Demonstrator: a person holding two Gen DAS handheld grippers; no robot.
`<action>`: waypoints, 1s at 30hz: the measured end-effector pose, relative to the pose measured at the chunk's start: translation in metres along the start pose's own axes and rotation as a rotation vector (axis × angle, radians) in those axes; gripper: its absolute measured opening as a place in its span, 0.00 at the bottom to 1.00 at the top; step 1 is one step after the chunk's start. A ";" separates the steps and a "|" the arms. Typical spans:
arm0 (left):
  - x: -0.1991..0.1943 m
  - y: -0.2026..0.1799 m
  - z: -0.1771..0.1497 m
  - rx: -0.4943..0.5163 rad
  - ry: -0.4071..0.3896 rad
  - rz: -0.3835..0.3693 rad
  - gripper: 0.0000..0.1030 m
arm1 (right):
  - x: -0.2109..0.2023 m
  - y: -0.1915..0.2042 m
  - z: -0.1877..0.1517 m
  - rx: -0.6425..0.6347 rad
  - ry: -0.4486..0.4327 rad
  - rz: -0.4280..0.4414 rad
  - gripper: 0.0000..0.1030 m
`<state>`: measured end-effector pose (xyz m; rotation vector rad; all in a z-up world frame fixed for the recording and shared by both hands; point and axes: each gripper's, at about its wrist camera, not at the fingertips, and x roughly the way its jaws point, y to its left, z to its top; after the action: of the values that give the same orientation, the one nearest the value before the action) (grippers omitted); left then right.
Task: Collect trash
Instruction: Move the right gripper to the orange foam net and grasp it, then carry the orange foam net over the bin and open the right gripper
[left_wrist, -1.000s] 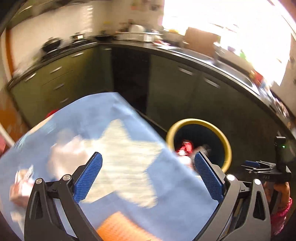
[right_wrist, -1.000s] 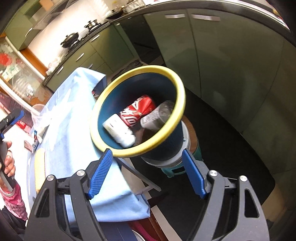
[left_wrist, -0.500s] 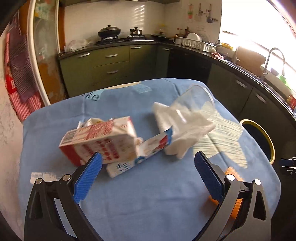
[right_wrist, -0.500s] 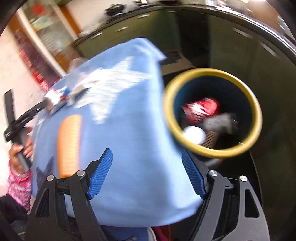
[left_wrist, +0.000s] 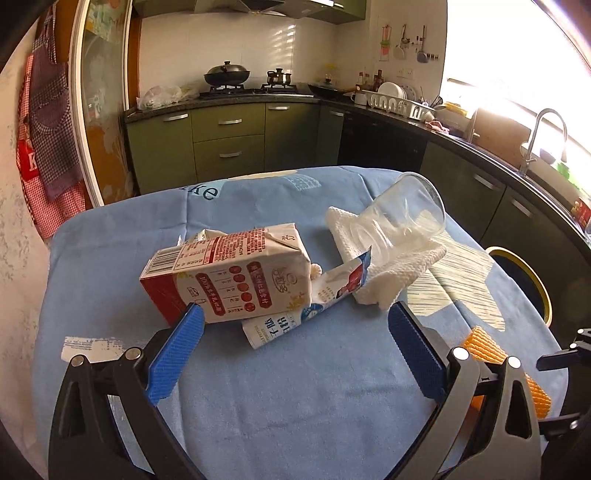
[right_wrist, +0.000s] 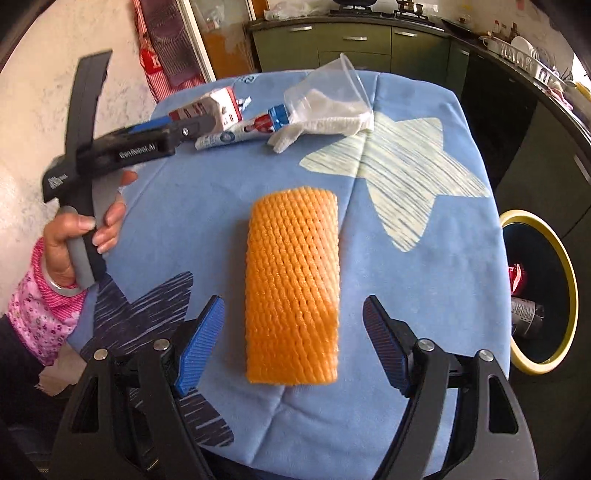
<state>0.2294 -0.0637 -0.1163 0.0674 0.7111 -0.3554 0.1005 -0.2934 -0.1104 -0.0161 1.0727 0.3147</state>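
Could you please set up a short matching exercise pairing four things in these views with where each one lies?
Things:
1. clear plastic cup
2. orange foam net
3. red can
4. large milk carton

Places:
A. inside the yellow-rimmed bin
B. on its side on the white paper towel
C. ahead of the open right claw
D. partly on a flattened carton

Pairs: 1-B, 2-C, 3-A, 4-D

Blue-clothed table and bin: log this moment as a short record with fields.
surface: table under a blue cloth with star prints
trash on cloth: red-and-white drink carton on its side; flattened white-and-blue carton; clear plastic cup on its side on a white paper towel; orange foam net sleeve
bin: yellow-rimmed dark bin beside the table, cans inside
left gripper: open, facing the cartons, empty
right gripper: open, jaws either side of the sleeve, not gripping
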 end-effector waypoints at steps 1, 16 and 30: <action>-0.001 -0.001 0.000 -0.002 0.003 -0.003 0.95 | 0.003 -0.001 -0.001 0.000 0.007 -0.004 0.71; 0.006 0.001 -0.003 -0.024 0.027 -0.017 0.95 | 0.007 0.002 -0.006 -0.010 0.003 -0.049 0.16; 0.009 -0.002 -0.004 -0.022 0.033 -0.022 0.95 | -0.071 -0.088 -0.012 0.208 -0.169 -0.278 0.12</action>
<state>0.2328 -0.0674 -0.1247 0.0452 0.7487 -0.3680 0.0826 -0.3971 -0.0673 0.0460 0.9171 -0.0467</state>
